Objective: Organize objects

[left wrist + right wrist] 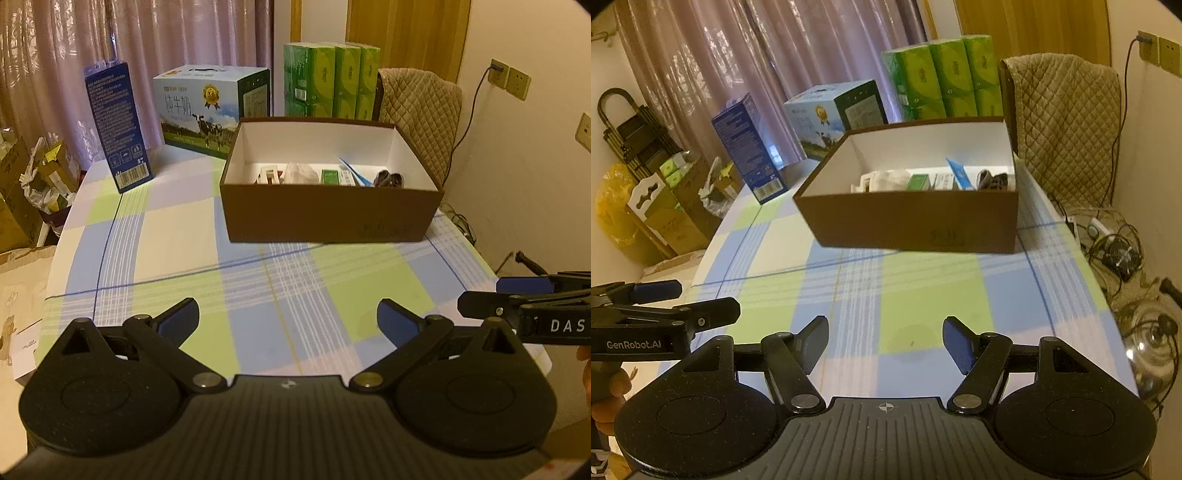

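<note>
Objects for sorting lie inside the brown box (332, 216), not in either tool; we record both grippers as empty. Left gripper (288, 321): jaws spread wide, nothing between the blue pads, held low over the near part of the checked tablecloth (177, 236); right gripper (885, 341): jaws likewise wide apart, nothing gripped, over the same near edge. In the left wrist view the right gripper's fingers enter from the right edge, beside the left unit; in the right wrist view the left gripper shows at the left edge w/ part of a hand (611, 391) under it.

Beyond the grippers, bare cloth, then the box, lid off, white inside, standing toward the far half of the table. Contents along its near inner wall, left to right: a white item (267, 174); a crumpled pale wrapper (301, 172); a small green pack (330, 176); a blue-and-white flat piece (352, 171) leaning at a tilt; a dark lumpy item (388, 180); we cannot identify these more closely.

Behind the box: a tall dark-blue carton (118, 127) upright at far left, apart from the box; a milk carton w/ cow print (207, 110) behind the box's left corner; green tissue packs (330, 81) stacked behind it. A chair w/ quilted cover (424, 114) stands at far right; wall sockets (509, 79) w/ a cable plugged in.
</note>
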Demonstrator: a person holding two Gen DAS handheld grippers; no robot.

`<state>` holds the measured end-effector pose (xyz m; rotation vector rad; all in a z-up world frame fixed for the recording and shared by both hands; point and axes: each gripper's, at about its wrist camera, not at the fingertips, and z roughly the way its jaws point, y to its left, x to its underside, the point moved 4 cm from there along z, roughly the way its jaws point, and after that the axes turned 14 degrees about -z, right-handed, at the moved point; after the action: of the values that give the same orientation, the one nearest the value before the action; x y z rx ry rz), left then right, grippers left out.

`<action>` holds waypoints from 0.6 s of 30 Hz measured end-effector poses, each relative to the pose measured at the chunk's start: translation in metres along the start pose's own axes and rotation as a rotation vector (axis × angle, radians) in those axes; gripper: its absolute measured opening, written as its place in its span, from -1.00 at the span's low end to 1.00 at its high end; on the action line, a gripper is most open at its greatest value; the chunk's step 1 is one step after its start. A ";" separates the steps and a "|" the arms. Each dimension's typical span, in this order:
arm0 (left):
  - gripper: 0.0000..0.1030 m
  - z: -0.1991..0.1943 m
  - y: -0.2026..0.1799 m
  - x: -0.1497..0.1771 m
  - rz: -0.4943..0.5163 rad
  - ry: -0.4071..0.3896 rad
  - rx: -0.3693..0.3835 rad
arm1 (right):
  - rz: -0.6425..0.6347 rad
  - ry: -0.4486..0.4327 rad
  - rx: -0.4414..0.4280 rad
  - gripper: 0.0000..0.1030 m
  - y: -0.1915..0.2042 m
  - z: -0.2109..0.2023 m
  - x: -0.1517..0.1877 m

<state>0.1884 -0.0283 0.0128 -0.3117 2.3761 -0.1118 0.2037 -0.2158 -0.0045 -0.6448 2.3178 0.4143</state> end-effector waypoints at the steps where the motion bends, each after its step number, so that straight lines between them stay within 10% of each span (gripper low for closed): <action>1: 0.97 -0.003 0.003 0.003 0.002 0.004 0.006 | 0.003 0.002 0.001 0.27 0.004 -0.002 0.003; 18: 0.97 -0.026 0.032 0.030 0.016 0.028 0.023 | 0.017 0.011 0.032 0.27 0.046 -0.017 0.029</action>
<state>0.1437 -0.0047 0.0068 -0.2819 2.4032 -0.1365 0.1510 -0.1950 -0.0071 -0.6136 2.3377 0.3819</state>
